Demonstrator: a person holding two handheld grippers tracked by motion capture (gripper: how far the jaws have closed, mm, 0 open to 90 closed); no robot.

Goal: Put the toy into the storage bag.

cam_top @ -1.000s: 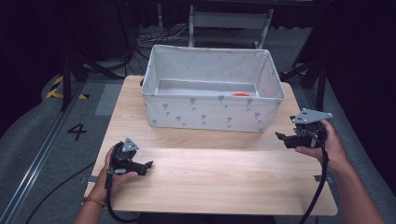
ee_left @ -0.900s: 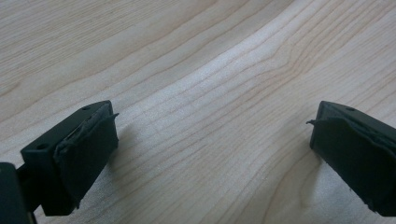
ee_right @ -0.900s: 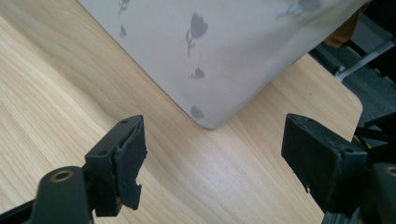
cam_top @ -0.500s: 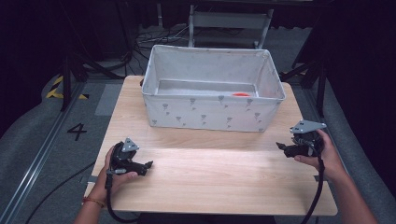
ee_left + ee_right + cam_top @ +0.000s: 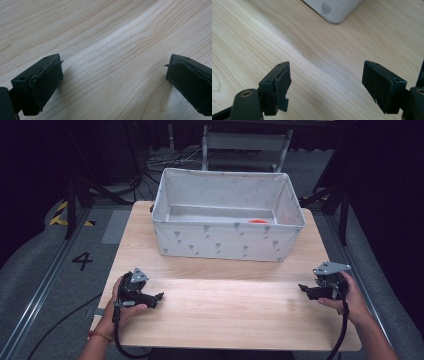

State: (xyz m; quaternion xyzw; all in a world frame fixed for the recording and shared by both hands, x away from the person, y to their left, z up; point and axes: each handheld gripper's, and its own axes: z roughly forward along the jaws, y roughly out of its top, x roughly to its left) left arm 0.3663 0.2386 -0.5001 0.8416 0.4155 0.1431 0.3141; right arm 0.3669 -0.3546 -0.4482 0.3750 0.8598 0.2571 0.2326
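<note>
Table [image 5: 230,315] | bin [image 5: 227,240] far side | grippers near edge, apart, empty

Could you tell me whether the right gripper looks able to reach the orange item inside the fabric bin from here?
Probably yes: the right gripper is open, the fabric bin is open-topped, and the orange item lies toward its side.

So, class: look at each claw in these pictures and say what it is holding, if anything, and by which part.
Nothing is held. The left claw and right claw are both open, with bare wooden table between their jaws.
</note>
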